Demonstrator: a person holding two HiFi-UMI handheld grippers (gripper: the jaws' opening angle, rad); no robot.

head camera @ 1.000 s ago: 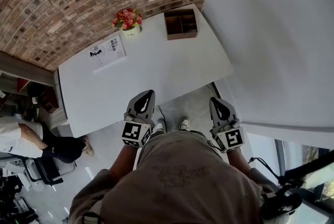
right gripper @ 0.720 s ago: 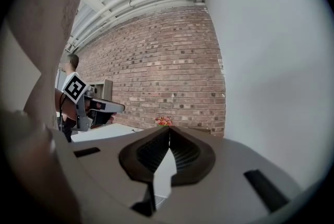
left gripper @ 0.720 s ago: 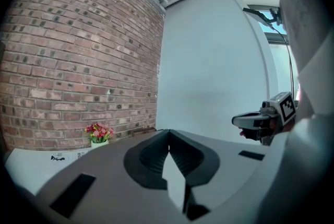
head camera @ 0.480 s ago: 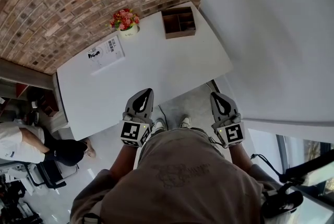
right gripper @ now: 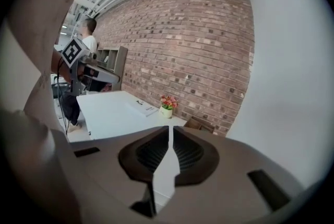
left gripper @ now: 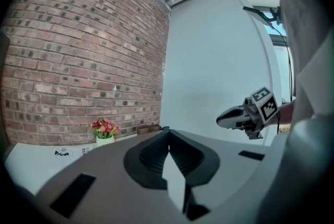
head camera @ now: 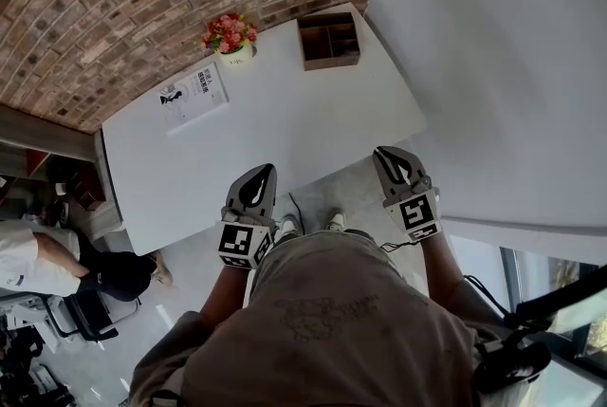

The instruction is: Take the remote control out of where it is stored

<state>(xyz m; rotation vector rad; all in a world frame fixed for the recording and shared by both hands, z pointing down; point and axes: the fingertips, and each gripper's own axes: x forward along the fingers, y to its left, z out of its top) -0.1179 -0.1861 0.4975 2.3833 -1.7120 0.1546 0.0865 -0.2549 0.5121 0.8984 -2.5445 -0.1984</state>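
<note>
Left hand-held gripper (head camera: 267, 171) and right hand-held gripper (head camera: 383, 155), jaws together; booklet (head camera: 194, 95) print illegible

No text can be read — the print on the white booklet (head camera: 194, 95) is too small.

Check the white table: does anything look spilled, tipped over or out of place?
Nothing stands out. On the table, the flower pot stands upright, the booklet lies flat and the wooden box sits at the far corner. No remote control shows. The left tongs and right tongs are shut, empty.
</note>
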